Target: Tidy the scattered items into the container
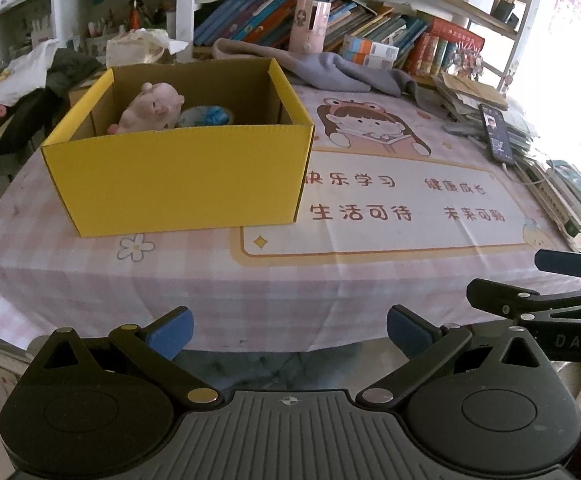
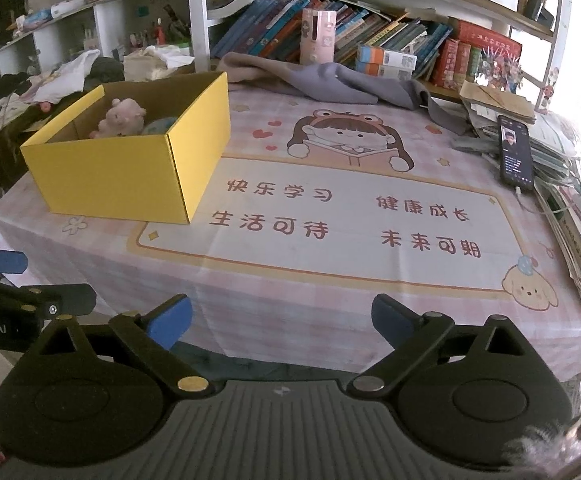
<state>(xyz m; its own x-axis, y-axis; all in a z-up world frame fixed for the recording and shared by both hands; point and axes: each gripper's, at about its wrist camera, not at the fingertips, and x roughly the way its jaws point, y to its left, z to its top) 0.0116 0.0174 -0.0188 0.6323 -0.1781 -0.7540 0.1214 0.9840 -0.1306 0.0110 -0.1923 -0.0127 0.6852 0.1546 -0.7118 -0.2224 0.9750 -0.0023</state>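
Note:
A yellow cardboard box (image 1: 178, 176) stands open on the left of the table; it also shows in the right wrist view (image 2: 130, 172). Inside it sit a pink plush pig (image 1: 152, 108) (image 2: 120, 118) and a blue and white round item (image 1: 206, 117), partly hidden by the box wall. My left gripper (image 1: 288, 334) is open and empty, held off the table's near edge. My right gripper (image 2: 280, 326) is open and empty, also off the near edge, to the right of the left one. Each gripper's side shows in the other's view.
A pink printed tablecloth (image 2: 330, 220) covers the table. A grey cloth (image 2: 330, 80) lies at the back. A phone (image 2: 515, 152) leans on stacked books and papers (image 2: 578, 232) at the right. A pink cylindrical holder (image 2: 317, 36) and bookshelves stand behind.

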